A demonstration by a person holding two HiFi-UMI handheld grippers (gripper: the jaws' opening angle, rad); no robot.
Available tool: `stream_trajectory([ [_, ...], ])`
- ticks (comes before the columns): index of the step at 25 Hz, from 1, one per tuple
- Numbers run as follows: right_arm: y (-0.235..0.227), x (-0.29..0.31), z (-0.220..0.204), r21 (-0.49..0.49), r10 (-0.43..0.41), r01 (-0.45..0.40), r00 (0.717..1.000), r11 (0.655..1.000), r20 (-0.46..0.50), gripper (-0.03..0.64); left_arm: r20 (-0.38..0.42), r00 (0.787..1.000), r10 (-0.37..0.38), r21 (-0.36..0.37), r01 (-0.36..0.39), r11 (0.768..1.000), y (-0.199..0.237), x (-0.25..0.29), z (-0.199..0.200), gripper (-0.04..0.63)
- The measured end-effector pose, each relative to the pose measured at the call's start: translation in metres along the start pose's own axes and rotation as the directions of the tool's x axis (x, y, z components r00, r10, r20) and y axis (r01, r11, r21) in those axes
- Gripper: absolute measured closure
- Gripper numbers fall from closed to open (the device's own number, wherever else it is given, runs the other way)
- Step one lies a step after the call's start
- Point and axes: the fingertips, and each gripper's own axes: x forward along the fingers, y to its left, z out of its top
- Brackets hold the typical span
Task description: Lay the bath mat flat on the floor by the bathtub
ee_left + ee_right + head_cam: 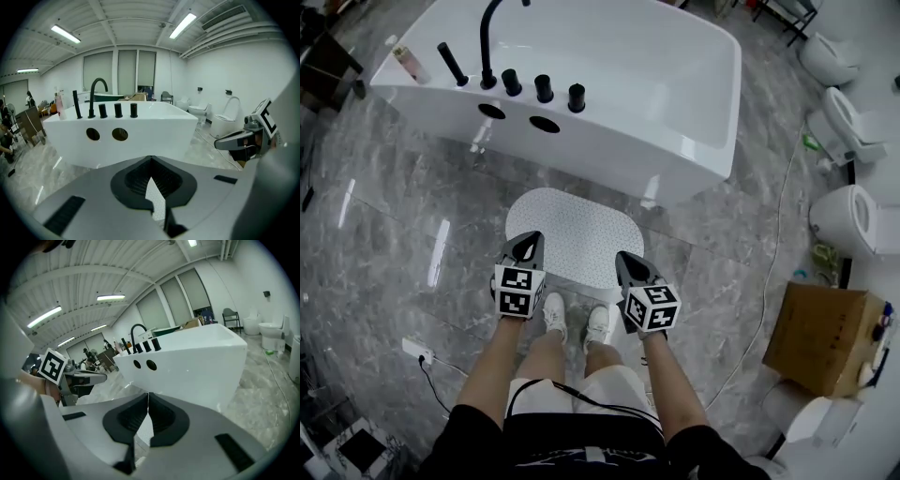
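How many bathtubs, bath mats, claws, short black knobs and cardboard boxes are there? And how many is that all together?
bathtub: 1
bath mat: 1
claws: 2, the left claw and the right claw
short black knobs: 3
cardboard box: 1
Total: 8

Left gripper (529, 240) and right gripper (628, 258) level (fingers (136, 180) together).
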Motion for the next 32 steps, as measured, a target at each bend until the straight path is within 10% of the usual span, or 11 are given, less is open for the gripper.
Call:
stream_trajectory([
  [32,0.138,-0.175,0.260,-0.284,0.190,-0.100,0.932,0.954,0.307,0.591,0.442,0.897,-0.015,-0.008,0.021,1.000,-0.015,-0.230,0.254,0.583],
])
